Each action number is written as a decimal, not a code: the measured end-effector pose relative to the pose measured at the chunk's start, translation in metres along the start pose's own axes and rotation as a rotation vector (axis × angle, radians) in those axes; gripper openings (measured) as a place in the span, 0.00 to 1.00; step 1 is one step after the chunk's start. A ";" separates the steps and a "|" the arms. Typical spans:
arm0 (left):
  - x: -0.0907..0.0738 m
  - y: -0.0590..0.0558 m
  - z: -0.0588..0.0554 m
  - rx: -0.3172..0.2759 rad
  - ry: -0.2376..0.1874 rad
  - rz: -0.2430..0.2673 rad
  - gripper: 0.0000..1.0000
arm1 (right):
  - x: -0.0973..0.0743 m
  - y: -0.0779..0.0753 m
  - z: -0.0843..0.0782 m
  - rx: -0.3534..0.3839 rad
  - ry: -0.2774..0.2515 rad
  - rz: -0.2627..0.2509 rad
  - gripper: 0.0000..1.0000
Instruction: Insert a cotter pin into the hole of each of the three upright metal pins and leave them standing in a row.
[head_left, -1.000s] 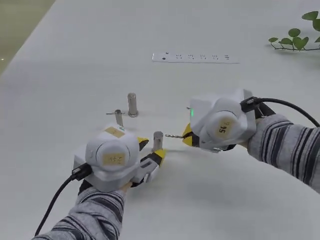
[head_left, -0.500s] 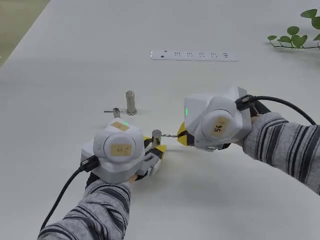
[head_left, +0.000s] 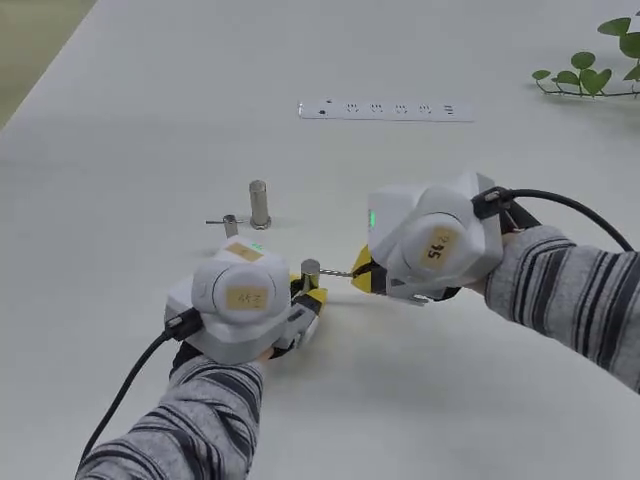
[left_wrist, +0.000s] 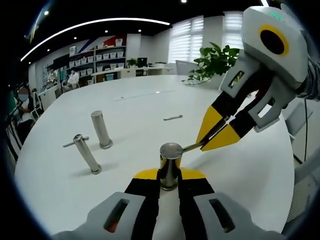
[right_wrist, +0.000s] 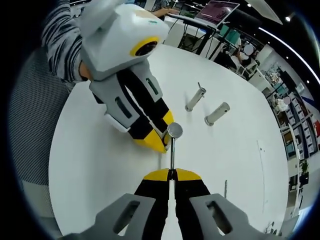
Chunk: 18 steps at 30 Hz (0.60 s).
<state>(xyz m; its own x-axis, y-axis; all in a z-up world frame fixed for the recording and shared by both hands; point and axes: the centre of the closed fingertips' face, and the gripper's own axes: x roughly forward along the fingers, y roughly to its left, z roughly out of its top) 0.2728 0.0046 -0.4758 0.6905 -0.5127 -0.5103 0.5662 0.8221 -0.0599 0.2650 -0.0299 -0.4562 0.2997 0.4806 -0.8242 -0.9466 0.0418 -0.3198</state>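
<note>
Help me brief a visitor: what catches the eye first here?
Two white, yellow-tipped grippers meet mid-table: the left gripper clamps a short upright steel pin while the right gripper holds a thin metal cotter pin at its head. Behind stand a bare steel pin and a steel pin already carrying its cotter pin.

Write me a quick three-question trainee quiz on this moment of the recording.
1. True or false: the left gripper has its jaws shut on a metal pin.
2. The right gripper holds: A) a cotter pin B) a screwdriver C) nothing.
3. Which free-standing pin already has a cotter through it: the nearer pin or the farther pin?
Key: 1 true; 2 A; 3 the nearer pin.
</note>
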 end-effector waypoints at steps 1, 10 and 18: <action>0.000 0.000 0.000 0.006 -0.001 0.000 0.10 | 0.000 0.000 0.000 0.003 -0.003 0.002 0.00; 0.001 0.000 0.000 0.040 0.002 -0.003 0.09 | -0.006 0.001 0.005 -0.010 -0.054 -0.005 0.00; 0.001 0.000 -0.001 0.042 0.005 -0.003 0.09 | -0.008 0.002 0.008 -0.040 -0.054 -0.009 0.00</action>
<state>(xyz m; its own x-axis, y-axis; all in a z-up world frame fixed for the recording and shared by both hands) 0.2736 0.0041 -0.4770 0.6868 -0.5137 -0.5142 0.5865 0.8095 -0.0254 0.2600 -0.0268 -0.4465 0.3002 0.5270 -0.7951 -0.9380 0.0119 -0.3463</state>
